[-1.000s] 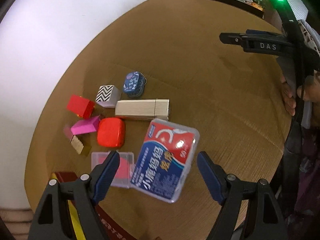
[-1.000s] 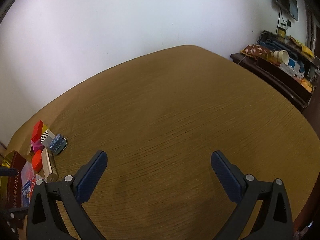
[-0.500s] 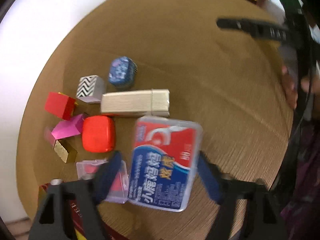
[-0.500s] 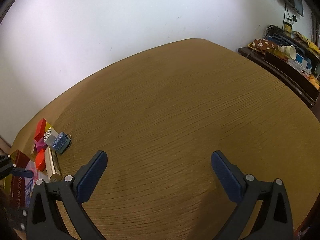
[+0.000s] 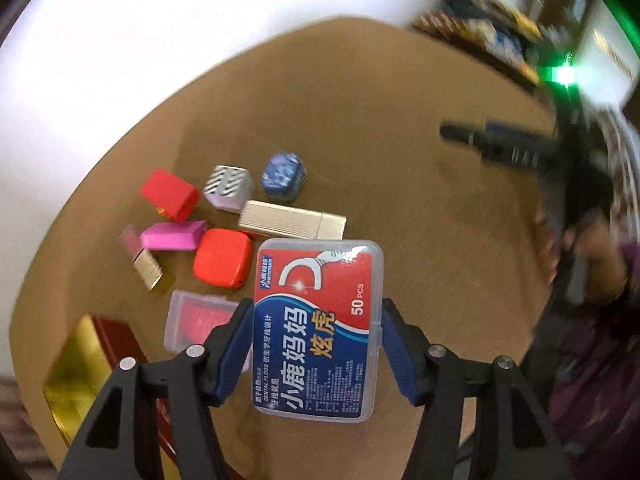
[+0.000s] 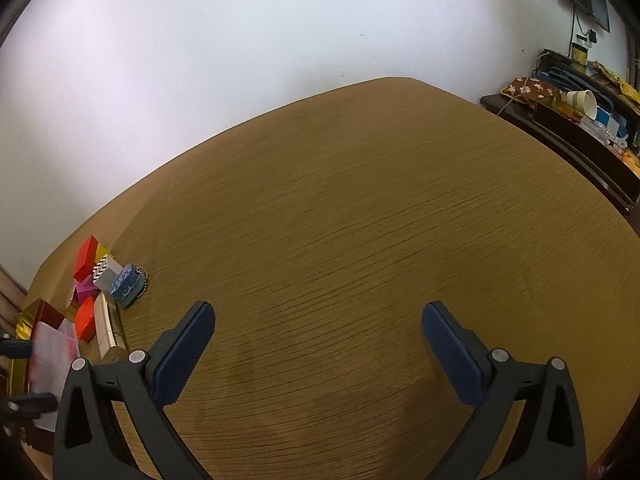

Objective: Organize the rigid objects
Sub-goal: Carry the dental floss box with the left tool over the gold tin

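the left gripper [image 5: 318, 344] is pinching the clear plastic dental floss box with the red and blue label [image 5: 318, 316], its blue pads pressed against the box's 2 long sides. the box's long axis runs straight ahead along the fingers, label facing the camera, and it appears to be held above the brown wooden desk [image 5: 360, 128] rather than resting on it, though the blur makes that a judgement only.

taking the floss box as landmark, the other small things lie ahead of it and to its left. the ribbed silver rectangular case [image 5: 292, 220] lies crosswise just beyond the box's far end, so the 2 long axes are roughly at right angles. the rounded red square case [image 5: 224, 258] sits just left of the box's far corner, the small clear plastic box with red contents [image 5: 196, 318] lies left of it, partly hidden behind the left finger, and the gold-edged dark red tin [image 5: 88, 364] is further left, at the desk edge. beyond the silver case are the blue patterned rounded tin [image 5: 284, 176], the zigzag-striped cube [image 5: 228, 186], the red cardboard box [image 5: 170, 194], the pink box [image 5: 172, 236] and the small gold block [image 5: 148, 274].

the right gripper [image 6: 318, 354] is spread wide and holds nothing, over bare desk well to the right of the floss box. the left hand is therefore the nearer one. the next move likely turns on setting the floss box down beside the cluster; the open desk to its right and ahead looks the easiest place.
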### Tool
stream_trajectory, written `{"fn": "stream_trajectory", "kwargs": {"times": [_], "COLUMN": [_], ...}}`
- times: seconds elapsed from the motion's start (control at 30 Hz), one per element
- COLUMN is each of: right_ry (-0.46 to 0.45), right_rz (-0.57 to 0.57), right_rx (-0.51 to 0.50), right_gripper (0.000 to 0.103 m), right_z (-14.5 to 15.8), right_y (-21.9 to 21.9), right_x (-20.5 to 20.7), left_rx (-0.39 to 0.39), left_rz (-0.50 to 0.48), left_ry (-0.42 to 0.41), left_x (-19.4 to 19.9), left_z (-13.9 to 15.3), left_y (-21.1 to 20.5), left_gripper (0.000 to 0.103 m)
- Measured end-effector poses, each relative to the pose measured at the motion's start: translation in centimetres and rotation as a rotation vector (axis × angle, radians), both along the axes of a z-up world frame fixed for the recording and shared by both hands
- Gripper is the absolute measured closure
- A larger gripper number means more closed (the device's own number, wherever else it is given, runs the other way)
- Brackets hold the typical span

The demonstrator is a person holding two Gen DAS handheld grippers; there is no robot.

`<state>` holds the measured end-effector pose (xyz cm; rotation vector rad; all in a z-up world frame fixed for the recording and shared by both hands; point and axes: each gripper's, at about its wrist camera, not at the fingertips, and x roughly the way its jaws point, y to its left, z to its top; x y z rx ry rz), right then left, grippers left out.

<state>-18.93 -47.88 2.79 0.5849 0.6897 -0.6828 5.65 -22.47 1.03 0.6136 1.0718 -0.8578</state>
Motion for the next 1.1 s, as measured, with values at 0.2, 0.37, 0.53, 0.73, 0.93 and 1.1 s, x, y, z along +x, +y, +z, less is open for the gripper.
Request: {"fn": "stream_trajectory", "kwargs": {"times": [0.2, 0.37, 0.53, 0.73, 0.93, 1.1], "right_ry": [0.008, 0.024, 0.041, 0.007, -0.039, 0.013], "right_rz": [0.037, 0.105, 0.13, 0.175, 0.379, 0.538], "right_rx": [-0.027, -0.058, -0.1, -0.071, -0.056, -0.133], "right_gripper": [0.0, 0.0, 0.0, 0.0, 0.0, 0.0], "right_z": [0.3, 0.5, 0.7, 1.1, 3.1, 3.9], "right_y": [0.9, 2.3, 3.2, 3.7, 6.6, 9.8], "right_x": [0.5, 1.3, 1.8, 2.0, 4.7, 7.8], "left_rx": [-0.117, -0.159, -0.155, -0.109, -0.07, -0.057], "left_rz": [0.198, 0.311, 0.404, 0.545, 0.661, 0.72], "left_ry": [0.034, 0.021, -0.01, -0.067, -0.084, -0.071], "left_x": [-0.2, -1.4, -3.3, -1.5, 2.9, 6.8], "left_z": [2.3, 4.5, 5.5, 5.3, 4.0, 1.9], "left_y": [3.7, 6.0, 8.8, 12.5, 16.9, 19.0], "left_gripper": [0.04, 0.04, 0.04, 0.04, 0.04, 0.04]}}
